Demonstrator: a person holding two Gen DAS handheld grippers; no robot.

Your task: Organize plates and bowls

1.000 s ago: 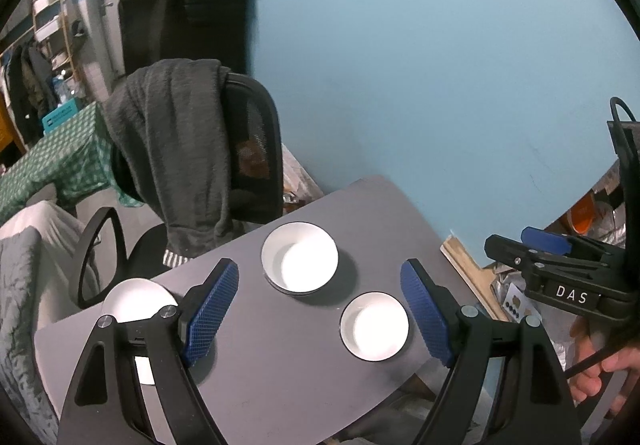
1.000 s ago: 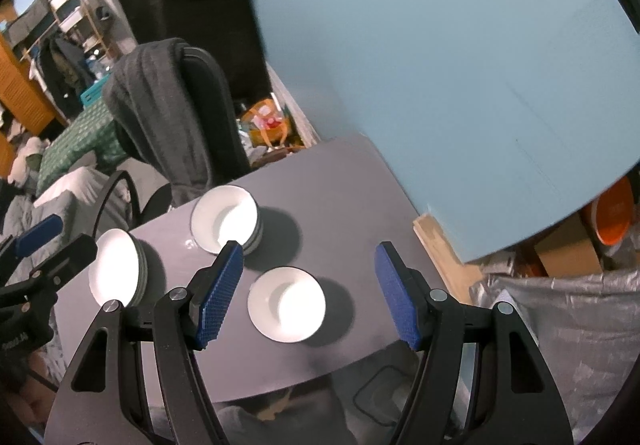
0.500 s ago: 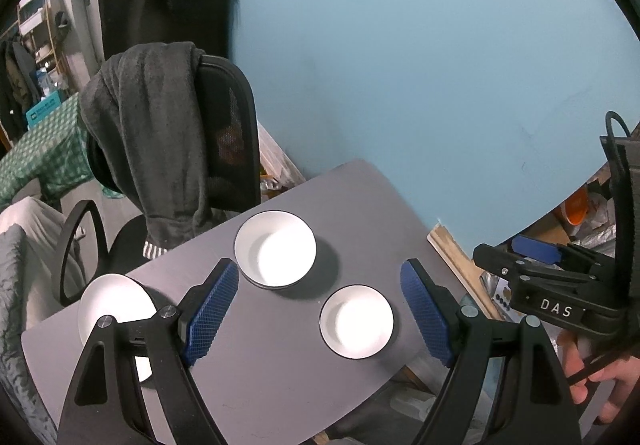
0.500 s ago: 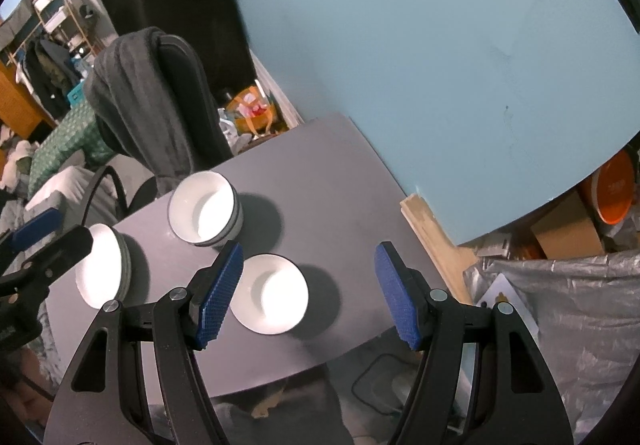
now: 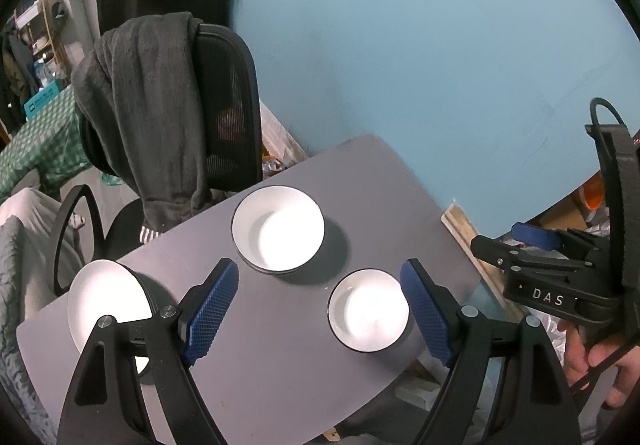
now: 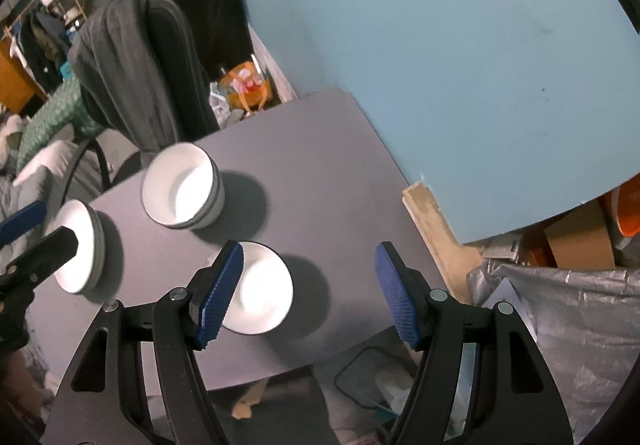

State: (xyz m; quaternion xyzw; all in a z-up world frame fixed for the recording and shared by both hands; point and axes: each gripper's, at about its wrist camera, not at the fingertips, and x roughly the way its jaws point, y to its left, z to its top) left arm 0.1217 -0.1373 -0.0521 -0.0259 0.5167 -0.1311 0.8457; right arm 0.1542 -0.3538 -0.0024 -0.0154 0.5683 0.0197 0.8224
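Observation:
A grey table (image 5: pixel 360 181) (image 6: pixel 320 149) carries white dishes. A stack of white bowls (image 5: pixel 278 228) (image 6: pixel 182 191) stands at the far middle. A single small white bowl (image 5: pixel 368 310) (image 6: pixel 262 287) sits near the front right edge. A stack of white plates (image 5: pixel 106 305) (image 6: pixel 78 247) lies at the left. My left gripper (image 5: pixel 320 309) is open and empty, high above the table. My right gripper (image 6: pixel 310 291) is open and empty, also well above the table; it shows in the left wrist view (image 5: pixel 560 277) at the right.
A black office chair (image 5: pixel 224 105) with a grey garment draped over it stands behind the table. A blue wall (image 5: pixel 440 45) runs along the table's right side. Boxes and grey plastic sheeting (image 6: pixel 560 305) clutter the floor at the right.
Both grippers have shifted slightly, so the table and dishes slide a little in view. Both stay open and empty.

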